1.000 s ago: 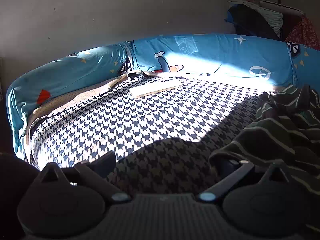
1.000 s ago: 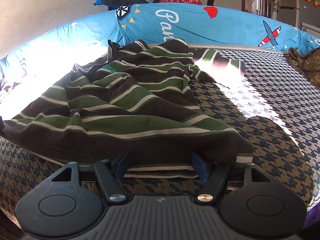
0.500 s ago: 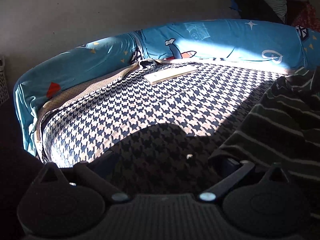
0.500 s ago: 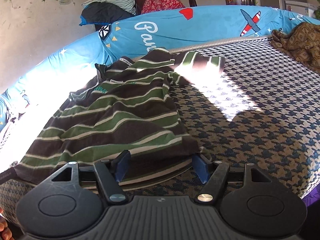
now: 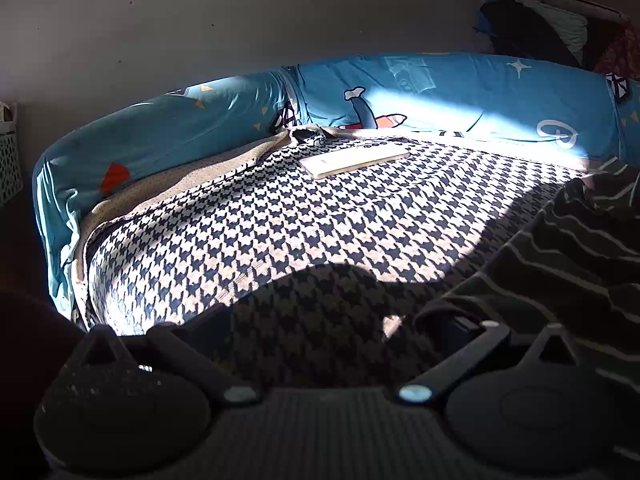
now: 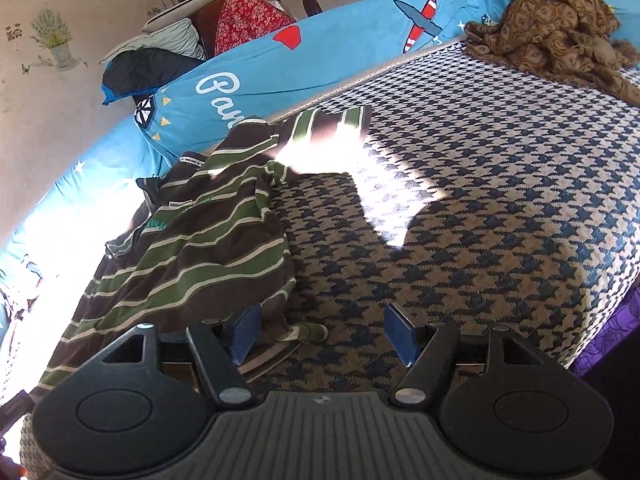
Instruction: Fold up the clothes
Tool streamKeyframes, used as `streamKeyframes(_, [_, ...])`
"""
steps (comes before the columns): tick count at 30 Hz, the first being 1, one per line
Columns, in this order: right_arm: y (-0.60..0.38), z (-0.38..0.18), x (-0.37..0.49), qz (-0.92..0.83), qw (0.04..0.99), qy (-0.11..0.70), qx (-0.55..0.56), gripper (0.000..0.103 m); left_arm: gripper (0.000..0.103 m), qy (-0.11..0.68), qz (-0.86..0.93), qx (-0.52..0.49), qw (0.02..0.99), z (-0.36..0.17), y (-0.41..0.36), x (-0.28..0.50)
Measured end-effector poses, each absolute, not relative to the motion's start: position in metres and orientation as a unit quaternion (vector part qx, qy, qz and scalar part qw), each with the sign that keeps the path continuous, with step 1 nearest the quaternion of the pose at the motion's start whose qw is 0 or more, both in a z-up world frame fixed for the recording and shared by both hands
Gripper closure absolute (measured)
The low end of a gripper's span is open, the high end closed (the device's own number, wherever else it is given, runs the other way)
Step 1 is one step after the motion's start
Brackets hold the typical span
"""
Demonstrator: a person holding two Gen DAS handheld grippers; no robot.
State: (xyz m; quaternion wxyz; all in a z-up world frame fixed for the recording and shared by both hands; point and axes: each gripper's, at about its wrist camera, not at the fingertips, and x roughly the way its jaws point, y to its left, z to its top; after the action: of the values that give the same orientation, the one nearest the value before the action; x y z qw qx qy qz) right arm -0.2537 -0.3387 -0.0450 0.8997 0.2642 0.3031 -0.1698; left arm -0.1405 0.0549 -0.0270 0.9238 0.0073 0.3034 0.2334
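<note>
A brown shirt with green and white stripes (image 6: 208, 248) lies crumpled on the houndstooth bed cover (image 6: 480, 200), left of centre in the right wrist view. My right gripper (image 6: 324, 332) is open just above the cover. The shirt's lower corner rests against its left blue pad (image 6: 246, 332), and the right pad stands over bare cover. In the left wrist view the same shirt (image 5: 560, 256) fills the right side in shadow. My left gripper (image 5: 332, 332) is open, and the shirt's hem drapes over its right finger (image 5: 460, 328).
A blue padded bumper (image 5: 440, 92) rings the bed. A flat white slab (image 5: 352, 160) lies near the far bumper. A brown patterned cloth (image 6: 560, 28) sits bunched at the far right corner. More clothes are piled beyond the bumper (image 6: 192, 48). The bed's edge drops off at right (image 6: 612, 340).
The right gripper has swung to the right, so the shirt hem that spanned both pads now touches only the left one. The left gripper has barely shifted.
</note>
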Motion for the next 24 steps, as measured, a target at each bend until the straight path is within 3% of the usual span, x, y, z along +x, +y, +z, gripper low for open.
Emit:
streamKeyframes(20, [-0.285,-0.063,-0.225,-0.098,0.935,0.339,0.044,0.036,0.0,0.298,0.242,-0.022,0.923,-0.019,0.064,-0.131])
streamKeyframes(21, [-0.284,-0.064,-0.222,-0.095,0.936,0.338,0.036,0.04,0.0,0.299,0.242,-0.022,0.923,-0.02,0.063,-0.13])
streamKeyframes(24, [-0.283,-0.067,-0.216,-0.077,0.934,0.347,0.043,0.069,0.0,0.301,0.24,-0.022,0.923,-0.021,0.063,-0.13])
